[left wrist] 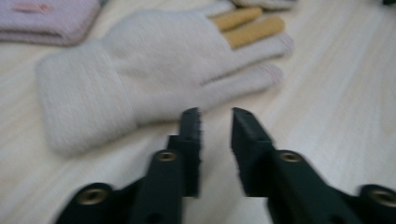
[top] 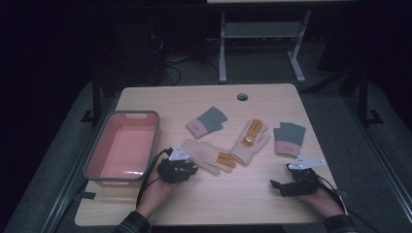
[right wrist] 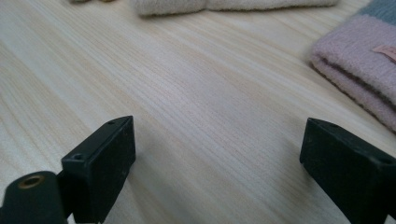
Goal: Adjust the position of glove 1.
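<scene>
A cream knit glove (top: 209, 155) with orange fingers lies flat on the wooden table, its cuff toward my left gripper (top: 188, 166). In the left gripper view the glove (left wrist: 140, 60) lies just beyond my left gripper (left wrist: 215, 114), whose jaws stand a narrow gap apart with nothing between them. A second cream glove (top: 250, 141) lies to its right. Two pink-and-grey fingerless mitts (top: 206, 121) (top: 289, 138) lie farther back and right. My right gripper (top: 276, 187) rests low near the front right edge. In the right gripper view my right gripper (right wrist: 217, 135) is wide open over bare wood.
A pink bin (top: 158, 133) with a grey rim stands at the table's left side, with nothing in it. A round cable hole (top: 242, 96) sits near the far edge. The pink cuff of a mitt (right wrist: 359, 60) lies ahead and right of the right jaws.
</scene>
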A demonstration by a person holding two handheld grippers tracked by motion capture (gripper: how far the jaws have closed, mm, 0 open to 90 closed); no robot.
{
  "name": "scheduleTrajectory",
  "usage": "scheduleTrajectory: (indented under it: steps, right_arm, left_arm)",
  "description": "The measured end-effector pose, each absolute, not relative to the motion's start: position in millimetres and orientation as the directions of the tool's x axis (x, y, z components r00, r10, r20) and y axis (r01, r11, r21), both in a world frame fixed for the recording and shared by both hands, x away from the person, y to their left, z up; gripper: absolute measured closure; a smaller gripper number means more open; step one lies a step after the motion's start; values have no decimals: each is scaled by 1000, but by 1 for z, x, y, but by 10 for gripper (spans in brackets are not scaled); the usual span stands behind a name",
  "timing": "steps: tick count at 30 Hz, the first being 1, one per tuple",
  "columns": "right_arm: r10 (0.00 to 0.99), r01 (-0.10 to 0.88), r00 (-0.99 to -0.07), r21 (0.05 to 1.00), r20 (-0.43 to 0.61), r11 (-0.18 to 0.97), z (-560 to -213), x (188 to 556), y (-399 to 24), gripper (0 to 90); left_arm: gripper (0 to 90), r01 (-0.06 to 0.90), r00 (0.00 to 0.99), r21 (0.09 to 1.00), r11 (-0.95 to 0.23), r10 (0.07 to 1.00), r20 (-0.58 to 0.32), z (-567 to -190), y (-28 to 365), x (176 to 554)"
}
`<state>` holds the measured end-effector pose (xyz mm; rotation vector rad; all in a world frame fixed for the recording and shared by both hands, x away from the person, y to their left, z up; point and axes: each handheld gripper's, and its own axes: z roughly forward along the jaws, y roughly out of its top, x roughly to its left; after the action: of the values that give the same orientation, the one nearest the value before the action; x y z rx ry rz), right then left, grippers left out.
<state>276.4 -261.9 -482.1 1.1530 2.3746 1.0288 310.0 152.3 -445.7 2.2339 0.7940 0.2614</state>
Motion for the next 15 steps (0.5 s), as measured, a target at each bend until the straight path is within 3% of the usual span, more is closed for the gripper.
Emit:
scheduleTrajectory:
  steps: [3, 15]
  right_arm:
    - [777, 557, -629, 718, 35, 418, -482, 276, -262, 103]
    - [777, 556, -629, 718, 35, 418, -482, 277, -262, 103]
  left_arm:
    - [893, 475, 777, 686, -551, 629, -33, -444, 147, 321]
    - [894, 495, 726, 694, -523, 688, 0, -434, 134, 358]
